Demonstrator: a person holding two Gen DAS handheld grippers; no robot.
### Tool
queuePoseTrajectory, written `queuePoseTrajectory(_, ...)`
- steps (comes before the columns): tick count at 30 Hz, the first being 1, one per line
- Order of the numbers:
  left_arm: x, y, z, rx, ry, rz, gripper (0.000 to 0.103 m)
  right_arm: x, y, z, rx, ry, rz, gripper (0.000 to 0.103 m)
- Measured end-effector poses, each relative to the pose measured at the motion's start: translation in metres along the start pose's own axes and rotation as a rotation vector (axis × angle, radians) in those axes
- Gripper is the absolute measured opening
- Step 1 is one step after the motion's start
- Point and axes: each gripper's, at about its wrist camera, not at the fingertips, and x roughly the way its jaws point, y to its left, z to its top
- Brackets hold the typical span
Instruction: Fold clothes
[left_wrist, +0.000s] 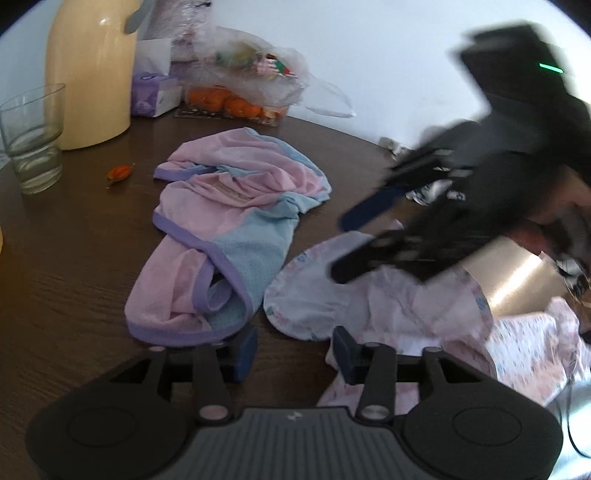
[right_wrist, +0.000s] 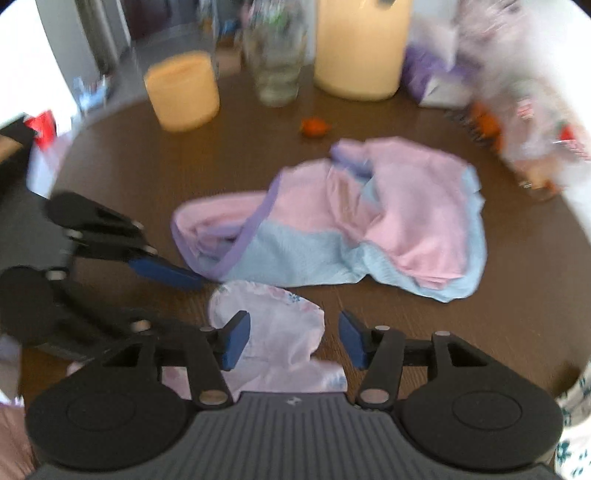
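Left gripper (left_wrist: 293, 354) wide open, nothing between the pads, low over the table (left_wrist: 66, 258). Right gripper (right_wrist: 294, 339) also wide open and empty, hanging just above the floral cloth (right_wrist: 273, 332), whose rounded edge lies between and below the pads. In the left view the same cloth (left_wrist: 310, 299) spreads just ahead and to the right, reaching under the right gripper (left_wrist: 354, 243). Further ahead of both, the pink-blue garment (left_wrist: 225, 236) lies crumpled, touching or nearly touching the floral cloth at its near edge; cannot tell which. Beyond it a small orange bit (left_wrist: 119, 172), then at the far rim a glass (left_wrist: 31, 140), a cream jug (left_wrist: 92, 74), a tissue box (left_wrist: 155, 92) and a bag of oranges (left_wrist: 240, 92); in the right view also a cream cup (right_wrist: 183, 92). Likely risks: closing on one thin layer only, so the cloth slips out and bunches; catching both garments at once where they meet; dragging cloth forward into the glass; the two grippers colliding, being near each other. Strong motion blur in both views, so no brand, label or writing readable.
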Motion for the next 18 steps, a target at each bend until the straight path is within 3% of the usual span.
queuePoseTrajectory(2, -0.006, 0.0, 0.002, 0.033, 0.002, 0.0, 0.065, 0.016, 0.001, 0.009, -0.018, 0.062, -0.006, 0.046)
queuePoseTrajectory(4, -0.011, 0.001, 0.005, 0.057, -0.01, -0.005, 0.076, 0.024, 0.002, 0.012, -0.023, 0.091, -0.001, 0.024)
queuePoseTrajectory(6, -0.015, 0.003, 0.008, 0.074, -0.022, -0.016, 0.078, 0.025, 0.002, 0.012, -0.024, 0.082, 0.01, 0.008)
queuePoseTrajectory(13, -0.007, 0.013, 0.015, 0.046, -0.07, -0.076, 0.078, -0.022, 0.027, -0.009, -0.167, -0.152, -0.016, 0.005)
queuePoseTrajectory(15, -0.007, 0.013, 0.016, 0.03, -0.102, -0.097, 0.072, -0.036, 0.04, -0.019, -0.24, -0.218, -0.039, 0.005)
queuePoseTrajectory(16, -0.007, 0.012, 0.016, 0.03, -0.115, -0.108, 0.058, -0.04, 0.047, -0.023, -0.267, -0.237, -0.061, 0.005)
queuePoseTrajectory(18, -0.007, 0.008, 0.017, 0.036, -0.13, -0.121, 0.04, -0.043, 0.052, -0.03, -0.281, -0.259, -0.081, 0.005)
